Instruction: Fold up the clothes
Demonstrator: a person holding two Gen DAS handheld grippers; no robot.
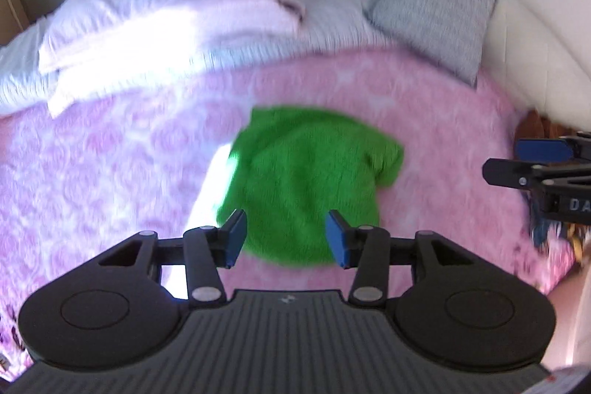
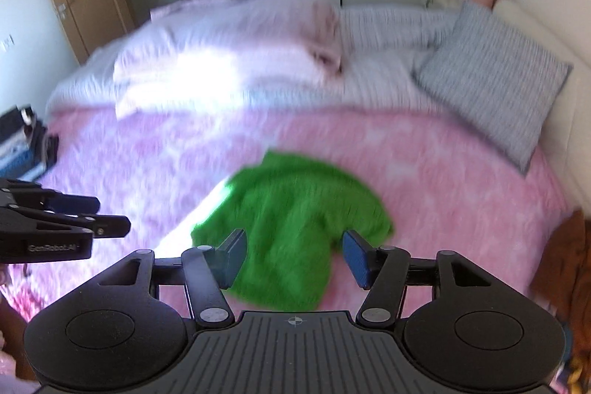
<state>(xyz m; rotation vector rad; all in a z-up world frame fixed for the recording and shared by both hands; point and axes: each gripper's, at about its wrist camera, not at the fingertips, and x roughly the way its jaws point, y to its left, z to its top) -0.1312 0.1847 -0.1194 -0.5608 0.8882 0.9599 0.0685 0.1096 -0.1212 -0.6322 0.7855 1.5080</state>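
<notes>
Crumpled bright green fleece garment (image 1: 299, 183) lay on the pink patterned blanket (image 1: 92, 172). My left gripper (image 1: 286, 237) and right gripper (image 2: 293, 257) hovered above it, both spread wide, empty.

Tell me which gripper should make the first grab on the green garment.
Probably left. The left gripper, jaws open, frames the green garment's near hem; the right gripper sits similarly.

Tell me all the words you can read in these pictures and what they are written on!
"GenRobot.AI": white letters on the side of the left gripper, seen from the right wrist camera.
"DA": white letters on the side of the right gripper, seen from the left wrist camera; the picture edge cuts off the rest.
The green garment and pink blanket show no words.
</notes>
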